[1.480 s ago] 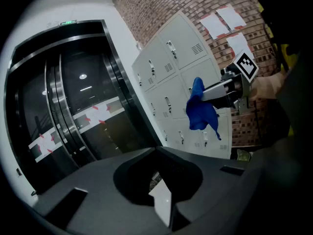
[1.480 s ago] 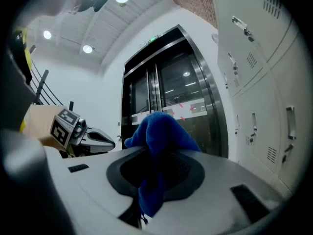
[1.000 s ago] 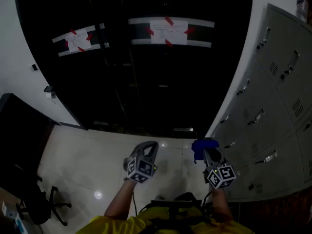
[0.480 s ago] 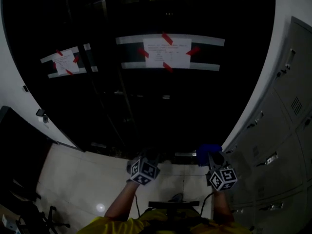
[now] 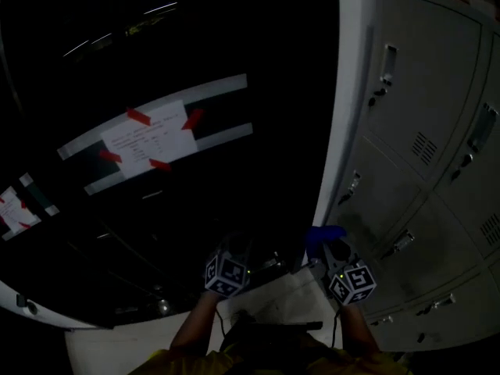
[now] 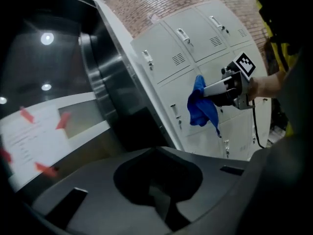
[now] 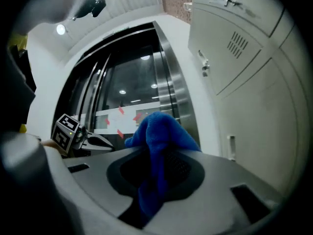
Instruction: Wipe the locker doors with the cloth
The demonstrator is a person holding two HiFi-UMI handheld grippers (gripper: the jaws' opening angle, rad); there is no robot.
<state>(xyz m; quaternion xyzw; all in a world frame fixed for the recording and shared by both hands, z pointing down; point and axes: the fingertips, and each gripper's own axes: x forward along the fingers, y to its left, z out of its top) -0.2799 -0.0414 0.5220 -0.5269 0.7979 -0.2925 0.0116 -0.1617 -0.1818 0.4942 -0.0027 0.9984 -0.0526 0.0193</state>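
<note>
Grey locker doors (image 5: 422,155) with small handles and vents fill the right of the head view; they also show in the left gripper view (image 6: 195,48). My right gripper (image 5: 334,250) is shut on a blue cloth (image 5: 323,236), which bunches over its jaws (image 7: 159,141) and hangs from them (image 6: 200,109). The cloth is held in the air a short way in front of the lockers, not touching them. My left gripper (image 5: 237,246) hovers to the left at the same height, shut and holding nothing.
Dark glass doors with a paper notice (image 5: 148,139) fixed by red tape fill the left. A white wall strip (image 5: 351,92) and a metal door frame (image 6: 112,92) separate them from the lockers. Pale floor tiles (image 5: 273,303) lie below.
The head view has swung right and upward, so the lockers now fill more of the right side. Both grippers keep their places side by side, the cloth still held.
</note>
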